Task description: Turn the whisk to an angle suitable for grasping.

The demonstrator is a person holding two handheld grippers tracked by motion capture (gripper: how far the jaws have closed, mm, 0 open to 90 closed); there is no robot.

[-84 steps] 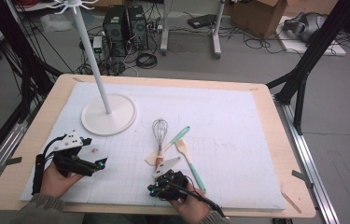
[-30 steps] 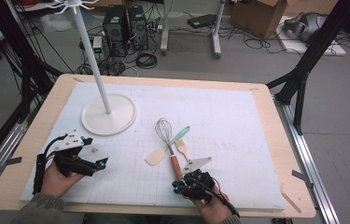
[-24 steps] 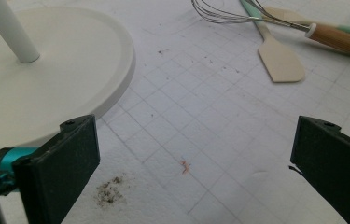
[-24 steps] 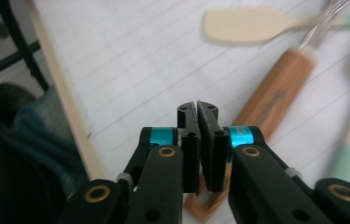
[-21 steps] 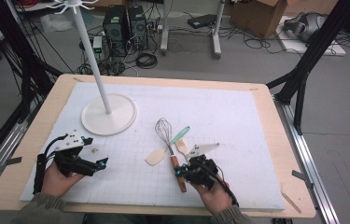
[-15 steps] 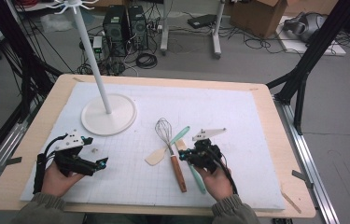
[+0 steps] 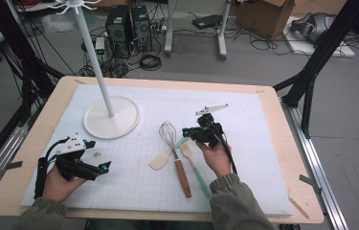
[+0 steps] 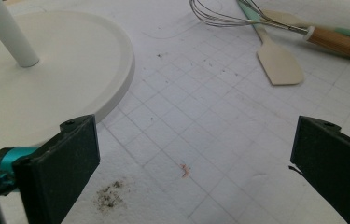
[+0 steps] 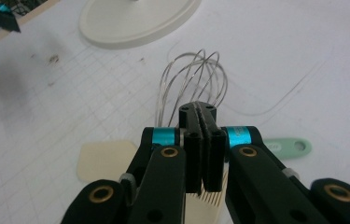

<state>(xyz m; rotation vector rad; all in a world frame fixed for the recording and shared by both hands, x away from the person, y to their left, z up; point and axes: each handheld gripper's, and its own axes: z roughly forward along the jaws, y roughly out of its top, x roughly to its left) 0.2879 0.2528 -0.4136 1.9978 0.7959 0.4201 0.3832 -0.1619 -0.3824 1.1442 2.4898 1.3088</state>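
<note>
Up and away goes the right gripper [image 7: 192,132]: it sat at the near edge a moment ago, by the whisk's handle, and now hangs above the tops of the utensils, while the whisk [image 7: 173,152] has shifted a little and lies free on the mat. Left gripper [image 7: 101,168] has not budged.

Starting at the left: that left gripper rests low on the mat [image 7: 244,158], jaws spread wide, nothing between them. In its own view the stand [image 8: 46,74] sits just ahead and to its left, white round base with the pole rising out of it; ahead to its right lie the whisk's wires [image 8: 219,16] and a cream spatula [image 8: 277,63]. Dark crumbs speckle the grid just in front of the left jaw.

On to the middle: the whisk lies flat, long axis running near to far, wire head pointing away toward the far edge, wooden handle toward the person. The cream spatula slants off beside it, blade near and left. A mint spatula [image 7: 200,173] lies just right of the whisk, roughly parallel.

Now the right gripper: jaws pressed fully together, holding nothing. In the right gripper view the wire head [image 9: 193,79] sits straight ahead past the closed tips, the mint handle end [image 9: 287,147] off to the right, a cream blade [image 9: 105,161] below left.

White gridded mat on a wooden table [image 7: 301,191]; beyond it grey floor, cables, computer towers, a cardboard box.
</note>
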